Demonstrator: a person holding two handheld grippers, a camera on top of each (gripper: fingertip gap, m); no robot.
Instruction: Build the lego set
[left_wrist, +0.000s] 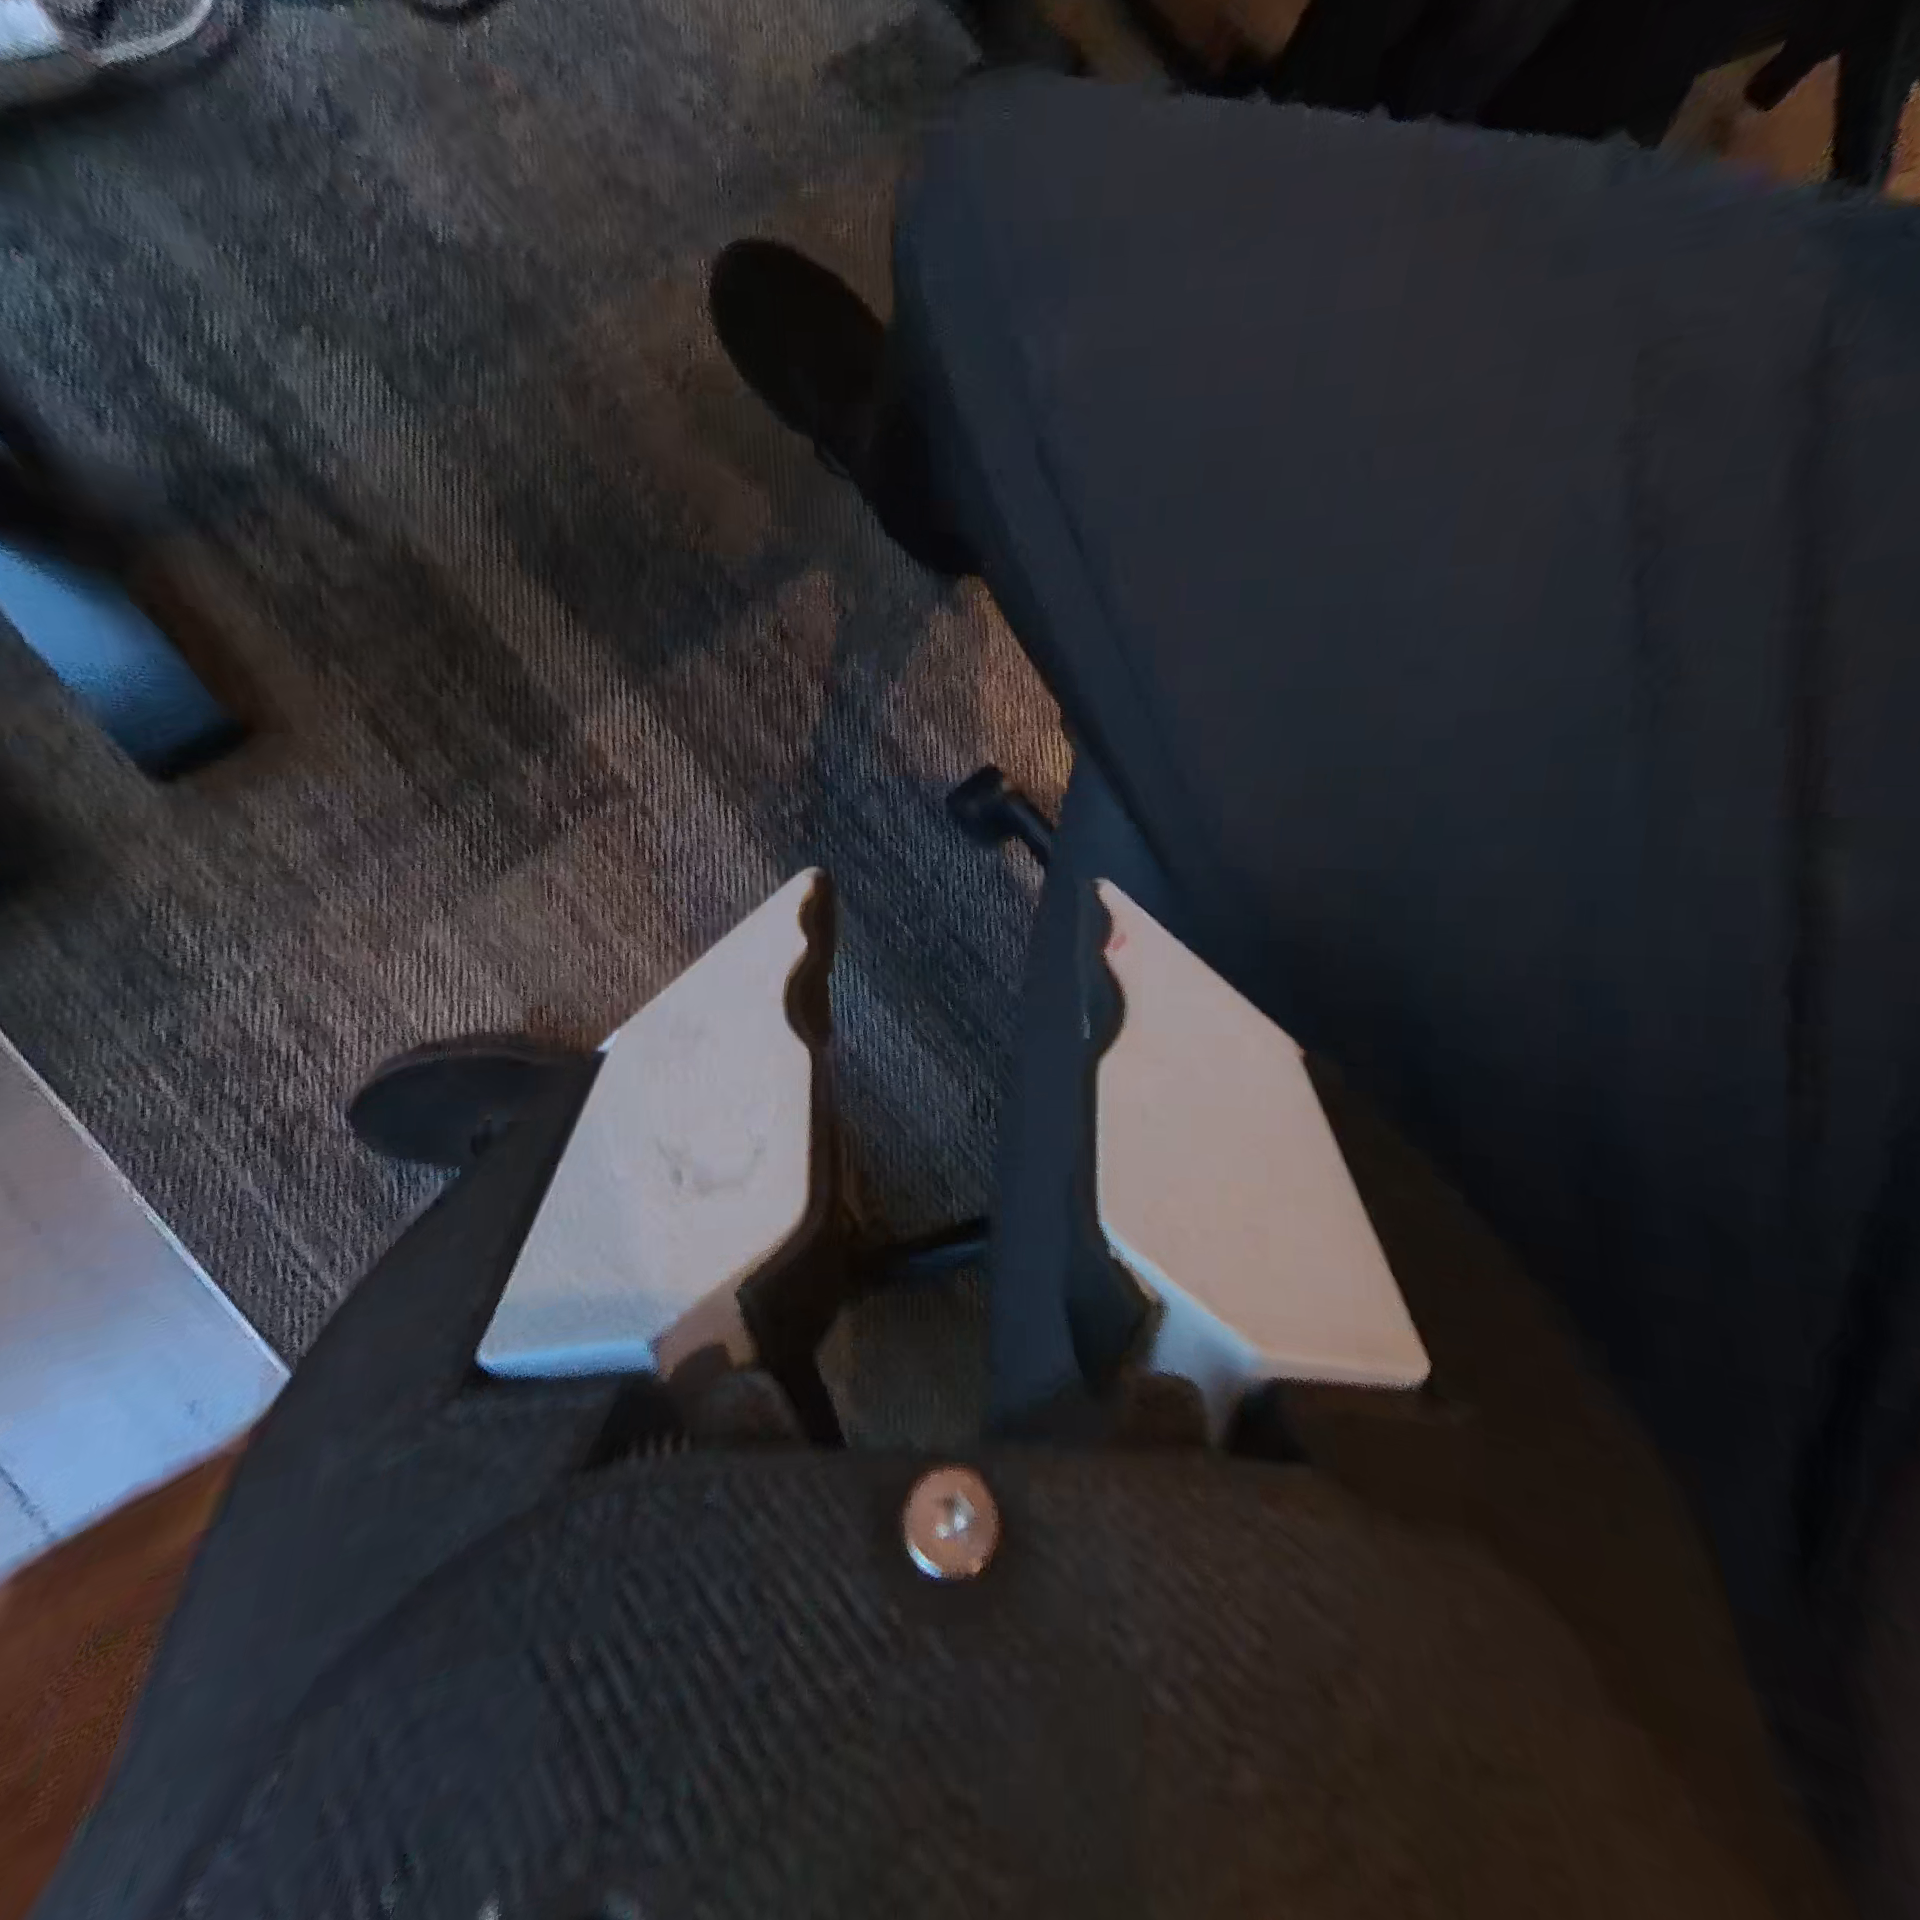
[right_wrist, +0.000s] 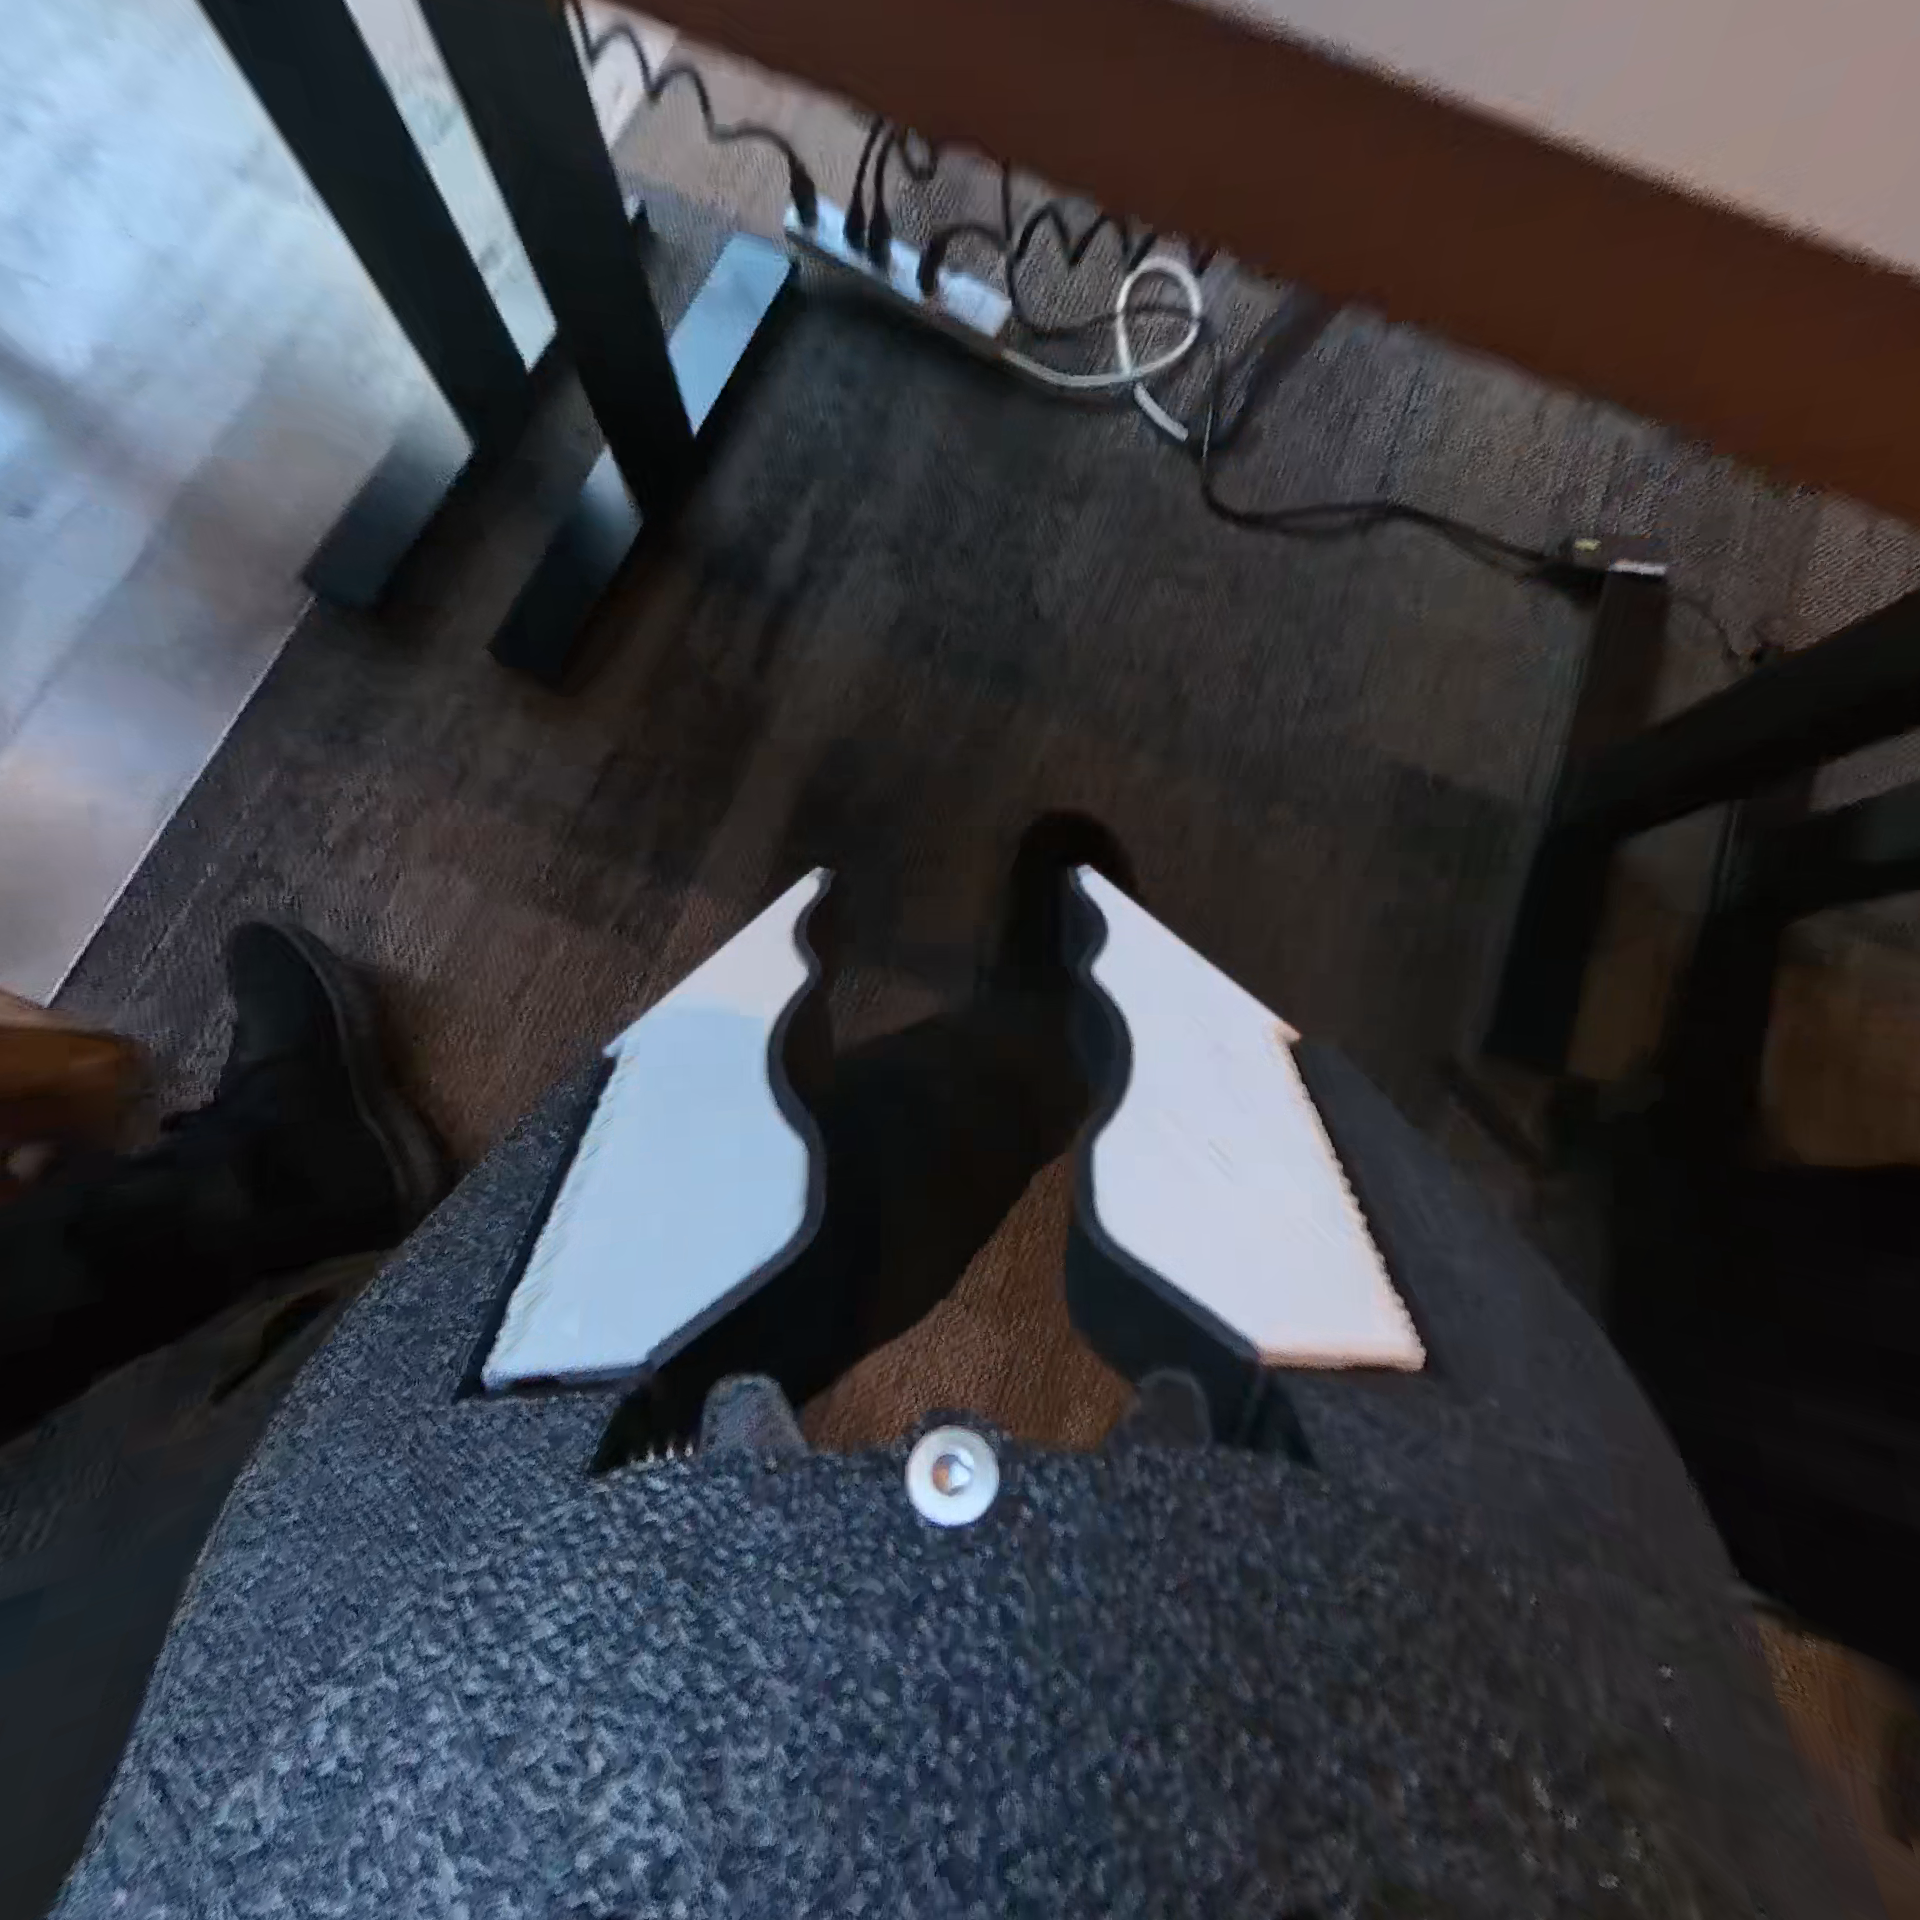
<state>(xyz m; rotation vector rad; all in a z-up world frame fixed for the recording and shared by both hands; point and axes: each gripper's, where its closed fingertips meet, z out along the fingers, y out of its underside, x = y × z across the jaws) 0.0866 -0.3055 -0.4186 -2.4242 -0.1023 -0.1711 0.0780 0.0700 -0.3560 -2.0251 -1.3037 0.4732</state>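
Grey, coarse-woven carpet (left_wrist: 436, 582) fills both wrist views, and neither one looks onto a work surface; no lego piece shows anywhere, so where the set lies cannot be told from here. Both tools seem to hang low beside the seated person, pointed at the floor, which reads as a resting pose, not a working one. In the left wrist view a pale panel edge (left_wrist: 94, 1299) sits at the far left, then the left gripper (left_wrist: 951, 914) with its white-faced fingers (left_wrist: 696, 1143) set a moderate gap apart, nothing between the jaws but carpet and a thin dark bar passing below. Right of it a black shoe (left_wrist: 805, 353) rests on the carpet, touching the person's dark trouser leg (left_wrist: 1455, 623), which covers the right side. In the right wrist view, a pale wall panel (right_wrist: 156, 416) and black square desk legs (right_wrist: 561, 343) stand at the left, with a black shoe (right_wrist: 312, 1049) below them. The right gripper (right_wrist: 951, 904) hangs at centre, jaws likewise parted and empty. Beyond it a white power strip with tangled black and white cables (right_wrist: 987, 281) lies on the carpet under the brown wooden edge of the desk (right_wrist: 1455, 208), so the building would presumably happen above, out of view. Dark furniture framing (right_wrist: 1662, 769) closes the right. My judgement is that assembly is not under way at this moment.
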